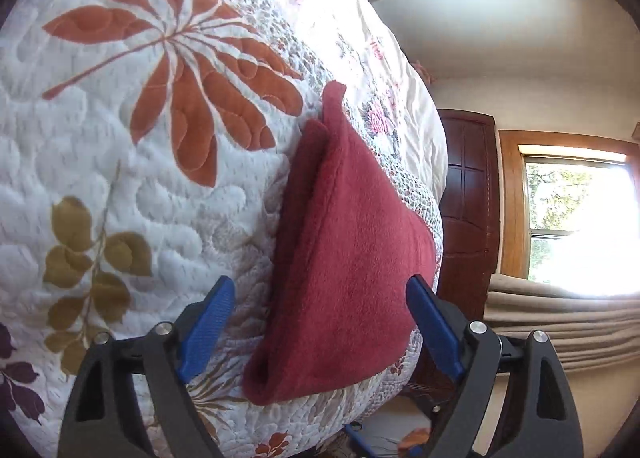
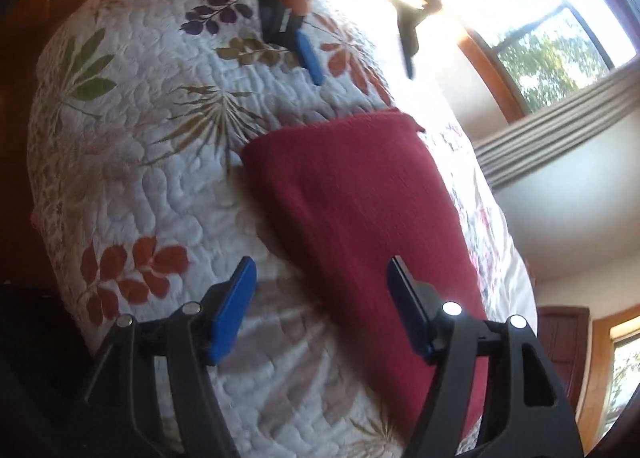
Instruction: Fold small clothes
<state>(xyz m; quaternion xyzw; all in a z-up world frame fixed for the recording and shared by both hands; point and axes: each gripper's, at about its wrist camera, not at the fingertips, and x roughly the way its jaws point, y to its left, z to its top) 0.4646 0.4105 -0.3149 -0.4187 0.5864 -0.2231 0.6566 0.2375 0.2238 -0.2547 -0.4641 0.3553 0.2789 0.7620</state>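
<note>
Folded red cloth (image 1: 344, 258) is laid flat on the leaf-print quilt (image 1: 120, 178), just ahead of the left gripper (image 1: 320, 322), whose jaws are spread, nothing pinched. Right gripper (image 2: 320, 306) is likewise spread, cloth partly between its blue fingers (image 2: 234, 306), not clamped.

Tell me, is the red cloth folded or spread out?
Folded. The red cloth lies on the quilt as a compact pad, with stacked layer edges showing along its side.
</note>
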